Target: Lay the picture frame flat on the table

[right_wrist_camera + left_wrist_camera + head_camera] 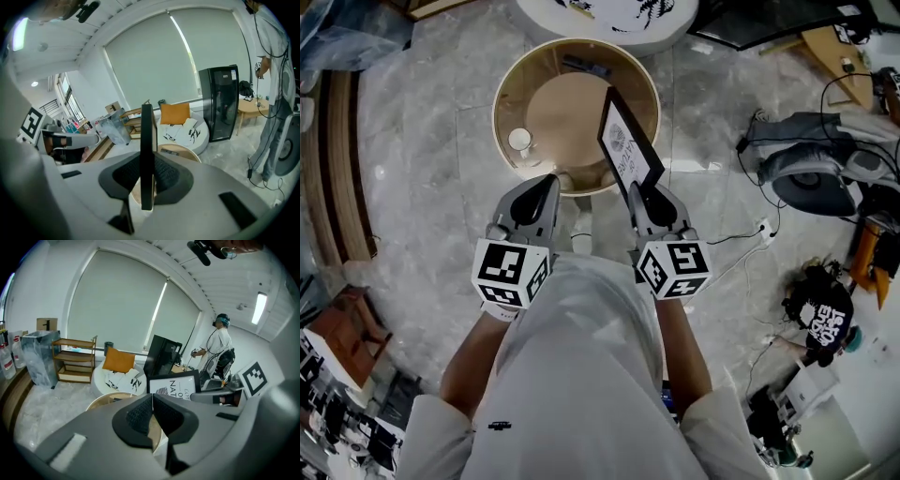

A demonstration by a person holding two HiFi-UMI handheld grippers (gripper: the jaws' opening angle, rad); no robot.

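Observation:
A black picture frame (628, 150) with a white print stands tilted above the near right rim of the round wooden table (511, 80). My right gripper (639, 192) is shut on the frame's lower edge. In the right gripper view the frame (147, 140) shows edge-on, clamped between the two pads (164, 176). My left gripper (546, 183) hovers at the table's near rim, left of the frame, shut and with nothing in it. In the left gripper view its pads (140, 416) meet, and the frame (172, 382) shows just beyond them to the right.
A small white cup (520, 140) and a dark flat object (586, 66) lie on the table. A white round seat (609, 19) stands beyond it. Bags and cables (811, 169) crowd the floor at right. A person (218, 345) stands by a black cabinet (220, 103).

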